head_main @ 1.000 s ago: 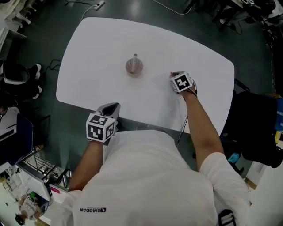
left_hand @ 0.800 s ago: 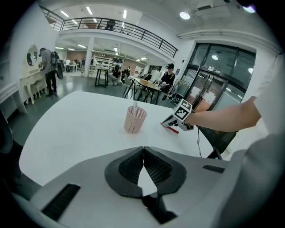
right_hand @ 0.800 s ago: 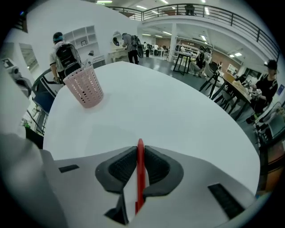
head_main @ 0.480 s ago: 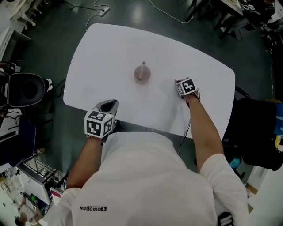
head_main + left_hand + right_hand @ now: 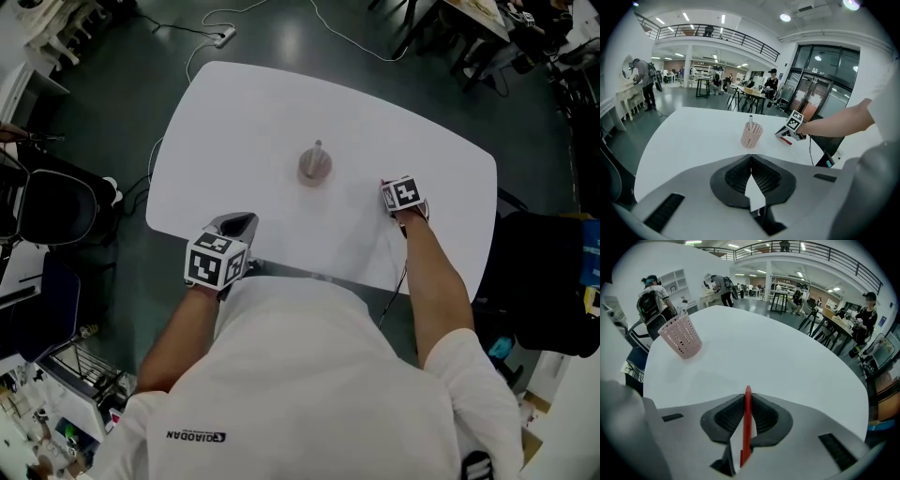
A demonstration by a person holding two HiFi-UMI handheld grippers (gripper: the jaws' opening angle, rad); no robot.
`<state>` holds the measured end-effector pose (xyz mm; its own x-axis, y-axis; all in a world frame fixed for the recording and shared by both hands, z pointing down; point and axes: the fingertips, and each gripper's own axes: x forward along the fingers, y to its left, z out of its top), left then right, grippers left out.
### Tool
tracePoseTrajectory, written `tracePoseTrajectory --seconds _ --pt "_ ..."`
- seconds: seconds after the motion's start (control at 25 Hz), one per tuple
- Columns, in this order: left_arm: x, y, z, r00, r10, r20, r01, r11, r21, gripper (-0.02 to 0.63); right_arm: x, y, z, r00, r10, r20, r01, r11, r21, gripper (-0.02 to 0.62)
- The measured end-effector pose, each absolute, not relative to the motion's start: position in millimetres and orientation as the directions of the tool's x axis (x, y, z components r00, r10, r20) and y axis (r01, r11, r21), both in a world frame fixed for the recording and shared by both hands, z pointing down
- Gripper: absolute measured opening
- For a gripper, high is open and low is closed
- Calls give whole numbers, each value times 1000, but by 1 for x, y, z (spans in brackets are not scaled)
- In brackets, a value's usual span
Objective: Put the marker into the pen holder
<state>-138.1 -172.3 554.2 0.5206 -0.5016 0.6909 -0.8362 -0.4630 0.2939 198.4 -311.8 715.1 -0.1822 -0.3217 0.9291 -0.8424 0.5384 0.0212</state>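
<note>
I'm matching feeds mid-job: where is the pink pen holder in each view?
Head view: the pen holder stands near the table's middle, a little above picture centre.
Left gripper view: the pen holder is at picture centre, with a white pen standing in it.
Right gripper view: the pen holder is at upper left, near the table's edge.
Shared landmark: the white table, which shows in all three.

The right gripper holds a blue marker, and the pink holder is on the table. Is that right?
No: the marker is red, not blue, as the right gripper view shows. The right gripper, whose jaws have just been closing, holds it, and the pink holder is on the table.
</note>
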Motion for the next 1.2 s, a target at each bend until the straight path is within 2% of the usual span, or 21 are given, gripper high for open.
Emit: tracePoseTrajectory --seconds 0.32,0.6,1.04,1.2 --pt "-146 -188 551 552 -496 670 -816 -486 313 28 187 -298 674 -245 -413 877 -874 486 -16 66" --pt "-126 -201 547 593 -473 651 -779 -540 318 28 158 -272 629 -392 -536 747 -900 392 -191 66" --pt "-128 -197 547 631 -437 641 -743 -578 337 28 86 -228 589 -523 -625 580 -851 351 -390 66" --pt "-134 -199 550 632 -432 643 -740 -581 338 28 58 -230 576 -552 -636 539 -832 376 -408 66"
